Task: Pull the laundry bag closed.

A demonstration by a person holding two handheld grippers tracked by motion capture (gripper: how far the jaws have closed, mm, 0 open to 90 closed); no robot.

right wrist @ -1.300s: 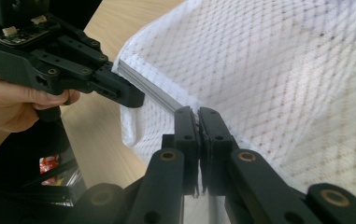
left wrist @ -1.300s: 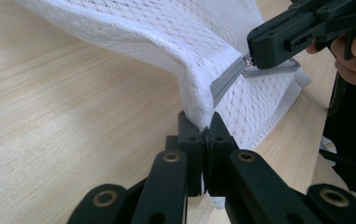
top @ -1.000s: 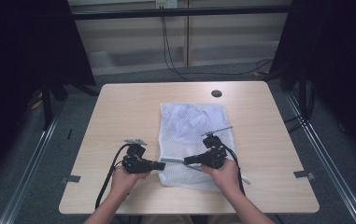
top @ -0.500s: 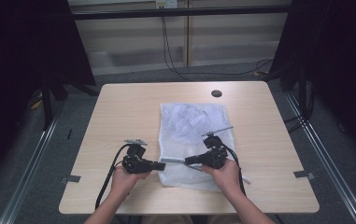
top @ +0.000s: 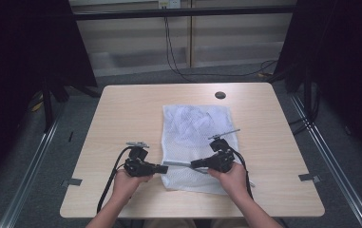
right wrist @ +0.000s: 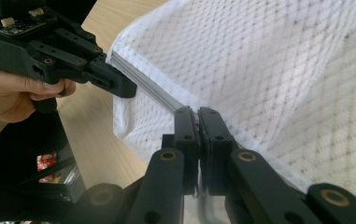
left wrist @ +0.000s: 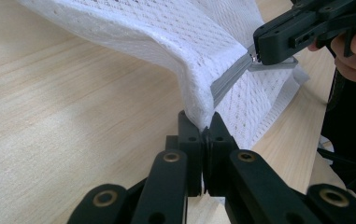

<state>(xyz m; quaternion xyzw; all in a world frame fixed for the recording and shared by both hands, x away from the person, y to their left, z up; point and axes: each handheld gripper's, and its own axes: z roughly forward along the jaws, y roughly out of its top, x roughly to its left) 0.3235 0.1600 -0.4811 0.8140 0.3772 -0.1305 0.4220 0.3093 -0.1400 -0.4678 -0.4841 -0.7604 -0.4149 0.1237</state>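
Note:
A white mesh bag lies flat on the wooden table, with a grey zipper along its near end. My left gripper is shut on the bag's near left corner, and in the left gripper view its jaws pinch the mesh bag just below the zipper. My right gripper is shut on the zipper a short way to the right. Seen from the right gripper view, the right gripper clamps the zipper, and the left gripper holds the far end.
A round black grommet hole sits near the table's far edge. Cables trail from both grippers over the near edge. Dark curtains flank the table. Bare wood lies left of the bag.

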